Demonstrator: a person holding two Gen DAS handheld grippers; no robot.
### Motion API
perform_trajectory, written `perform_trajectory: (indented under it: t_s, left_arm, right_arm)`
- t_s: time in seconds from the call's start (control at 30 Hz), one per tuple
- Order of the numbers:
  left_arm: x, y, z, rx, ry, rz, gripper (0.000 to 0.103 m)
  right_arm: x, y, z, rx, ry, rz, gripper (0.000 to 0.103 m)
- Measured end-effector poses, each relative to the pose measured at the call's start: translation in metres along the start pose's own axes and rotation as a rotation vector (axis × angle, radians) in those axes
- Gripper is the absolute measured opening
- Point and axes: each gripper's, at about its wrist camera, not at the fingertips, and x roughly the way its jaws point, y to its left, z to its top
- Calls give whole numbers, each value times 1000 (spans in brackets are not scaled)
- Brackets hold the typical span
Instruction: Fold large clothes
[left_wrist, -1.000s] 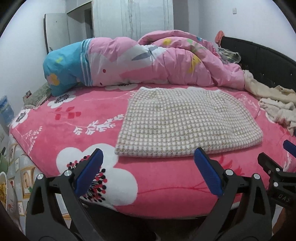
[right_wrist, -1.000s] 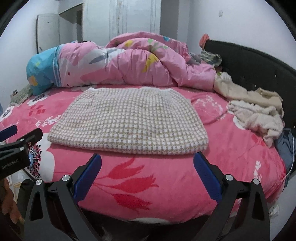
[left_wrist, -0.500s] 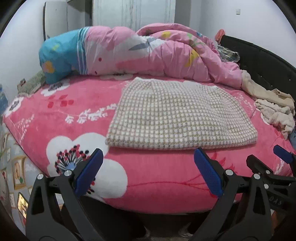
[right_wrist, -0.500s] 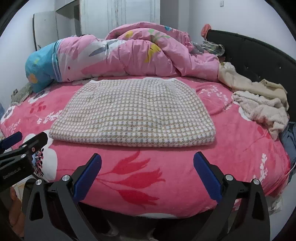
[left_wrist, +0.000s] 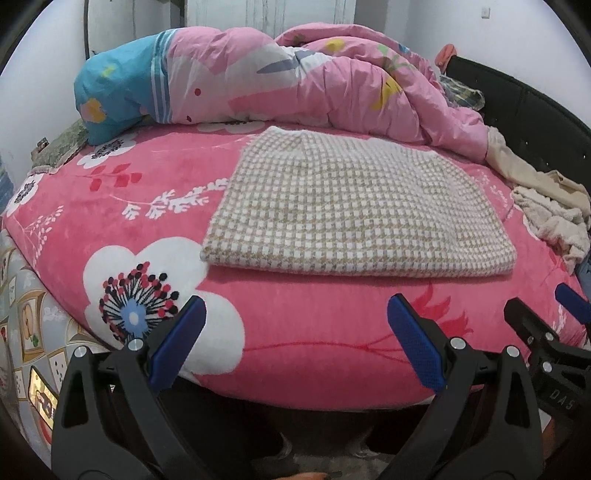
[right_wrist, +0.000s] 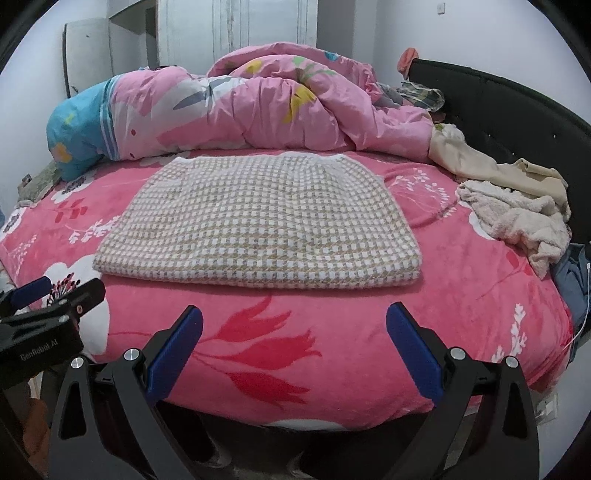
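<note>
A beige and white checked knit garment (left_wrist: 354, 206) (right_wrist: 262, 225) lies folded flat in a neat rectangle on the pink flowered bed cover (left_wrist: 303, 325) (right_wrist: 461, 295). My left gripper (left_wrist: 297, 341) stands open at the bed's near edge, short of the garment, with nothing between its blue pads. My right gripper (right_wrist: 293, 349) is open too, held before the garment's near edge and empty. Each gripper shows at the side of the other's view: the right one (left_wrist: 546, 332) and the left one (right_wrist: 55, 302).
A bunched pink and blue duvet (left_wrist: 258, 81) (right_wrist: 236, 110) fills the far side of the bed. Cream and beige clothes (right_wrist: 517, 206) (left_wrist: 546, 206) are heaped at the right by the black headboard (right_wrist: 498, 110). Blue cloth (right_wrist: 572, 280) hangs at the right edge.
Both grippers have risen and moved a little closer to the bed, so the garment sits lower and larger in view. They stay open and empty; the garment has not moved.
</note>
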Motion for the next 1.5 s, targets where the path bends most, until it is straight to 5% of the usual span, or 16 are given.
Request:
perform_trajectory:
  t_s: [1.5]
  left_arm:
    - [3, -13, -3, 16, 11, -8, 95]
  right_arm:
    - [4, -5, -1, 0, 13, -10, 97]
